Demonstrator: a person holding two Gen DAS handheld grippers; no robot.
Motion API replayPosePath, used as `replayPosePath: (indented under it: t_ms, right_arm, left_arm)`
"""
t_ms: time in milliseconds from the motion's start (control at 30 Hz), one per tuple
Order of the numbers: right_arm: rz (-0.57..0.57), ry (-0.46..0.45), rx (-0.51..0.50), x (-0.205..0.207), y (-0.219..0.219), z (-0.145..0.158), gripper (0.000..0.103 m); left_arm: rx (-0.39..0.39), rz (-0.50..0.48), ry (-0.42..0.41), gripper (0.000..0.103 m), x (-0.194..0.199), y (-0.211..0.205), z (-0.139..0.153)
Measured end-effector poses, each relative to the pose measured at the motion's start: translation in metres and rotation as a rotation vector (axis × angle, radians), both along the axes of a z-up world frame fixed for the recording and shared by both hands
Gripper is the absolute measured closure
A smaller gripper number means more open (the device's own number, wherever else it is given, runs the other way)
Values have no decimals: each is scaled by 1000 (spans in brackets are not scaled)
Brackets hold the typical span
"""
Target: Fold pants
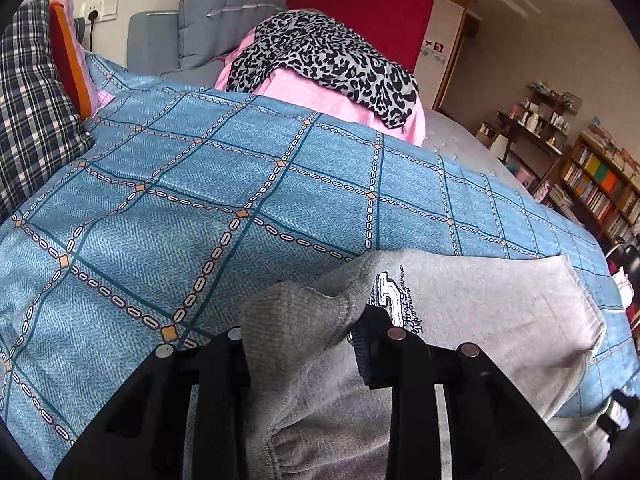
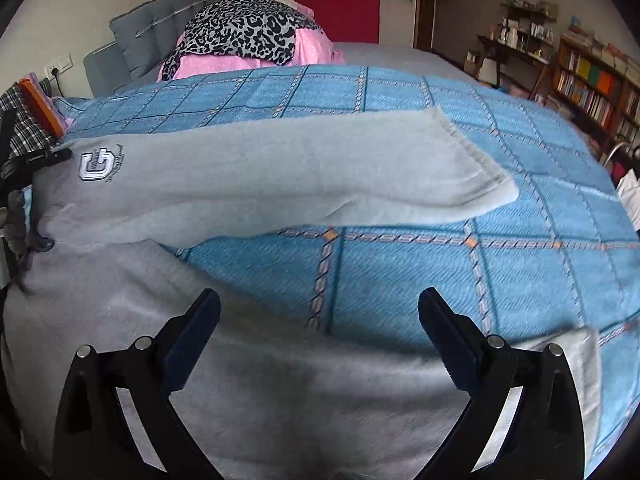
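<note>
Grey sweatpants with a white logo patch lie spread on a blue patterned bedspread, the two legs apart and pointing right. My left gripper is shut on the bunched waistband at the left end of the pants; the far leg stretches away to its right. It shows at the left edge of the right wrist view. My right gripper is open and empty, its jaws wide apart above the near leg.
A pile of pink and leopard-print clothes lies at the head of the bed by a grey headboard. Plaid and orange cloth sits at the left. Bookshelves stand at the right.
</note>
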State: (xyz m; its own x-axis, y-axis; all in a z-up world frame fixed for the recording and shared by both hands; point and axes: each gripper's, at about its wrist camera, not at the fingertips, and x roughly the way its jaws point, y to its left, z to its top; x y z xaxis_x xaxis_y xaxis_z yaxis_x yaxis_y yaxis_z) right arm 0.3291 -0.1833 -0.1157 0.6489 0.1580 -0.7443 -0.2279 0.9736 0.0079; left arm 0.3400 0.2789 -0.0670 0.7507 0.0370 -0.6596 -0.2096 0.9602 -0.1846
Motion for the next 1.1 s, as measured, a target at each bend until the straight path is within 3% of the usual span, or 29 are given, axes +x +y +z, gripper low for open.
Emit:
replayPosePath:
  t_ms: [133, 300, 367, 500, 800, 967, 1100]
  right_arm:
    - [-28, -7, -54, 42, -20, 9, 3]
    - [-48, 42, -59, 101, -45, 3, 21]
    - [-70, 63, -59, 126, -55, -3, 23]
    - [-112, 49, -71, 175, -72, -3, 24]
    - [-261, 111, 40, 290, -123, -14, 23]
    - [-244, 122, -35, 331, -117, -23, 23]
    - [-229, 145, 15, 356, -111, -27, 23]
  left_arm:
    - [1, 12, 2, 73, 0, 3, -1]
    - [-3, 36, 5, 73, 2, 7, -6]
    - [1, 41, 4, 73, 3, 7, -8]
    - [6, 45, 2, 73, 3, 8, -9]
    - [34, 60, 17, 73, 9, 10, -15]
    - [44, 62, 24, 72, 11, 10, -17]
    - [59, 61, 28, 72, 13, 8, -19]
